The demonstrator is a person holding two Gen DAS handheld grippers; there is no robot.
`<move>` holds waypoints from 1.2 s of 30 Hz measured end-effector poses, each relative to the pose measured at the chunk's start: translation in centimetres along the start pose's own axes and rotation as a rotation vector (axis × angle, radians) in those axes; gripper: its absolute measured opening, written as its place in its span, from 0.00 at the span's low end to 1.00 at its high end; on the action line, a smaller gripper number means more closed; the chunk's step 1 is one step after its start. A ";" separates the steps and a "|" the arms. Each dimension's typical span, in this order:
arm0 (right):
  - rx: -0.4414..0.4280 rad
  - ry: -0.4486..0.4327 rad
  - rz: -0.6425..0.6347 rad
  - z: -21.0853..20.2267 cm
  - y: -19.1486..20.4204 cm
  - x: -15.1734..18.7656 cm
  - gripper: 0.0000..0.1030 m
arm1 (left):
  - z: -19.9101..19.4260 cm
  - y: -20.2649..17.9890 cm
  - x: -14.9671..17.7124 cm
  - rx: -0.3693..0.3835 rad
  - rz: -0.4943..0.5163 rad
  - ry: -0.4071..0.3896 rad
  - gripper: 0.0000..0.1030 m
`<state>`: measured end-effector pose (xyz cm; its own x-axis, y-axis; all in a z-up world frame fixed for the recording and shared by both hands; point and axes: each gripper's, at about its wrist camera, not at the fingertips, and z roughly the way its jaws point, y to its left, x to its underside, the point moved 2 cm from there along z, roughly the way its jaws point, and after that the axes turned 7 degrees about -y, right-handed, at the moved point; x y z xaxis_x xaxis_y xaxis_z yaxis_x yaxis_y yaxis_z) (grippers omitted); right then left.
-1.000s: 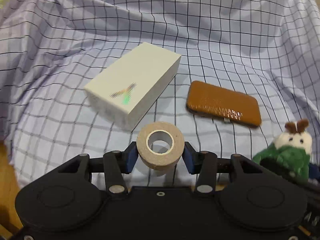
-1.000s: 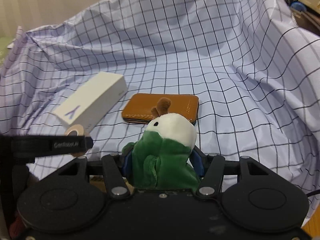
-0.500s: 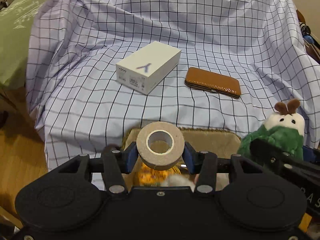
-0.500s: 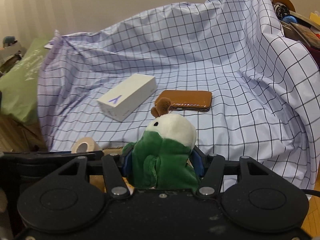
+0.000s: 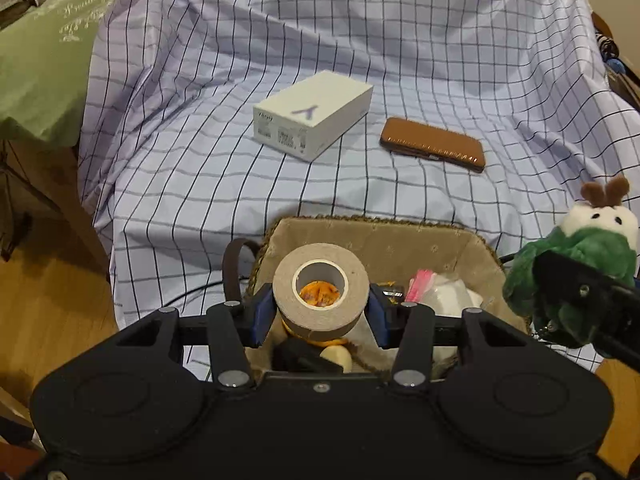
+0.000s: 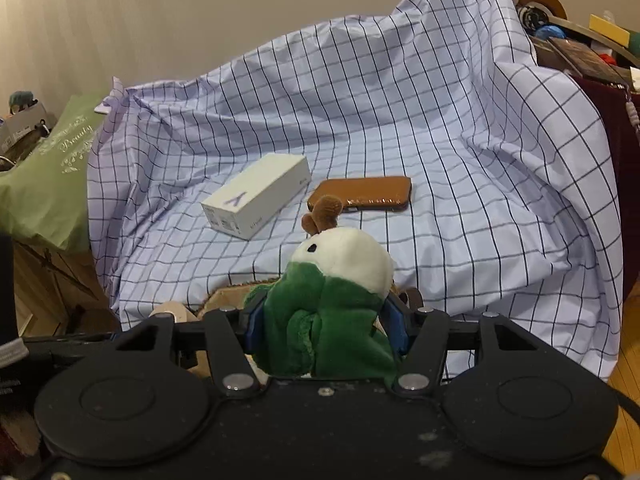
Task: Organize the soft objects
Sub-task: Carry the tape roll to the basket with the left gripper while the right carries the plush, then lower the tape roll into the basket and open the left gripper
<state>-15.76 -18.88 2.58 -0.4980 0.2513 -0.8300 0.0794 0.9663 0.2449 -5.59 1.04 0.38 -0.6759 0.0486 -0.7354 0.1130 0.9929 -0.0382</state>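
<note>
Left gripper (image 5: 320, 318) clamps tape roll (image 5: 320, 292) above basket (image 5: 376, 240), jaws closed on it. Right gripper (image 6: 324, 326) squeezes plush toy (image 6: 336, 296), jaws snug on it, at 3 o'clock of basket. Box (image 5: 312, 114) and brown case (image 5: 432, 144) lie on checked cloth (image 5: 400, 40) at 12 o'clock.

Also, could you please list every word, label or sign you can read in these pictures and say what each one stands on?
"Y": a purple letter on top of the white box.
"Beauty": white script on the green bag; the ornament around it holds no readable words.
Small print and barcode-like labels on the white box's end: too small to read.
White lettering on the left gripper's body, at the right wrist view's left edge: cut off, unreadable.
</note>
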 end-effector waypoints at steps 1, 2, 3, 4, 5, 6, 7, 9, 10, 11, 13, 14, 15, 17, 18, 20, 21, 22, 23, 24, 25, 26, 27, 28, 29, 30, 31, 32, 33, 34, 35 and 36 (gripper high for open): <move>0.004 0.010 -0.002 0.1 0.1 0.2 0.55 | 0.0 0.1 0.2 -0.002 -0.004 0.005 0.46; 0.011 0.023 -0.005 0.3 0.1 0.3 0.55 | 0.1 0.2 0.3 -0.004 -0.009 0.010 0.46; 0.017 0.032 -0.006 0.3 0.2 0.4 0.55 | 0.2 0.3 0.5 -0.005 -0.013 0.016 0.46; 0.021 0.039 -0.005 0.4 0.2 0.5 0.55 | 0.3 0.4 0.6 -0.005 -0.017 0.024 0.46; 0.025 0.044 -0.005 0.5 0.1 0.5 0.55 | 0.5 0.5 0.7 -0.005 -0.021 0.032 0.46; 0.029 0.049 -0.005 0.6 0.1 0.6 0.55 | 0.6 0.5 0.8 -0.004 -0.024 0.039 0.46; 0.033 0.053 -0.007 0.7 0.1 0.7 0.55 | 0.7 0.6 0.9 -0.002 -0.028 0.045 0.46; 0.039 0.062 -0.011 0.8 0.1 0.8 0.55 | 1.0 0.6 1.0 0.004 -0.036 0.060 0.46; 0.040 0.066 -0.013 0.9 0.1 0.8 0.55 | 1.1 0.7 1.1 0.006 -0.039 0.065 0.46; 0.040 0.071 -0.015 0.9 0.2 0.9 0.55 | 1.2 0.7 1.2 0.006 -0.040 0.070 0.46; 0.041 0.081 -0.021 1.1 0.3 1.1 0.55 | 1.4 0.7 1.3 0.004 -0.040 0.077 0.46; 0.042 0.086 -0.023 1.2 0.3 1.2 0.55 | 1.5 0.7 1.3 0.002 -0.039 0.080 0.46; 0.042 0.090 -0.023 1.2 0.3 1.2 0.55 | 1.5 0.6 1.4 0.000 -0.036 0.083 0.46; 0.041 0.097 -0.022 1.4 0.3 1.3 0.55 | 1.8 0.6 1.5 -0.003 -0.030 0.089 0.46; 0.043 0.100 -0.023 1.4 0.3 1.3 0.55 | 1.8 0.5 1.6 -0.005 -0.027 0.093 0.46; 0.043 0.105 -0.024 1.5 0.3 1.4 0.55 | 2.0 0.5 1.7 -0.009 -0.023 0.098 0.46; 0.043 0.107 -0.024 1.5 0.3 1.4 0.55 | 2.0 0.5 1.7 -0.010 -0.021 0.100 0.46; 0.043 0.109 -0.025 1.5 0.3 1.4 0.55 | 2.1 0.6 1.7 -0.010 -0.020 0.102 0.46; 0.044 0.111 -0.025 1.6 0.3 1.4 0.55 | 2.2 0.6 1.7 -0.010 -0.019 0.105 0.46; 0.044 0.112 -0.025 1.6 0.3 1.4 0.55 | 2.2 0.6 1.8 -0.009 -0.018 0.107 0.46; 0.044 0.114 -0.025 1.6 0.3 1.4 0.55 | 2.2 0.6 1.8 -0.008 -0.018 0.108 0.46; 0.044 0.115 -0.025 1.7 0.3 1.4 0.55 | 2.2 0.6 1.8 -0.008 -0.017 0.109 0.46; 0.044 0.116 -0.026 1.7 0.3 1.4 0.55 | 2.2 0.6 1.8 -0.008 -0.016 0.109 0.46; 0.043 0.116 -0.028 1.7 0.3 1.4 0.55 | 2.2 0.6 1.8 -0.007 -0.017 0.109 0.46; 0.043 0.116 -0.030 1.7 0.3 1.4 0.55 | 2.2 0.5 1.8 -0.007 -0.018 0.108 0.46; 0.042 0.116 -0.031 1.6 0.3 1.4 0.55 | 2.3 0.5 1.8 -0.007 -0.019 0.108 0.46; 0.041 0.116 -0.032 1.6 0.3 1.4 0.55 | 2.3 0.5 1.9 -0.007 -0.019 0.108 0.46; 0.041 0.117 -0.032 1.7 0.3 1.4 0.55 | 2.3 0.5 1.9 -0.007 -0.020 0.107 0.46; 0.042 0.119 -0.032 1.7 0.3 1.4 0.55 | 2.3 0.5 1.9 -0.008 -0.021 0.106 0.46; 0.042 0.119 -0.031 1.7 0.3 1.4 0.55 | 2.3 0.5 1.8 -0.008 -0.022 0.105 0.46; 0.042 0.120 -0.031 1.8 0.2 1.4 0.55 | 2.2 0.5 1.8 -0.008 -0.026 0.102 0.46; 0.042 0.121 -0.030 1.8 0.2 1.4 0.55 | 2.2 0.6 1.8 -0.009 -0.029 0.098 0.46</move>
<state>-14.87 -18.21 0.60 -0.6013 0.2159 -0.7693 0.0975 0.9754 0.1976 -5.10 1.46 -2.42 -0.7470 0.0303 -0.6641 0.0865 0.9949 -0.0519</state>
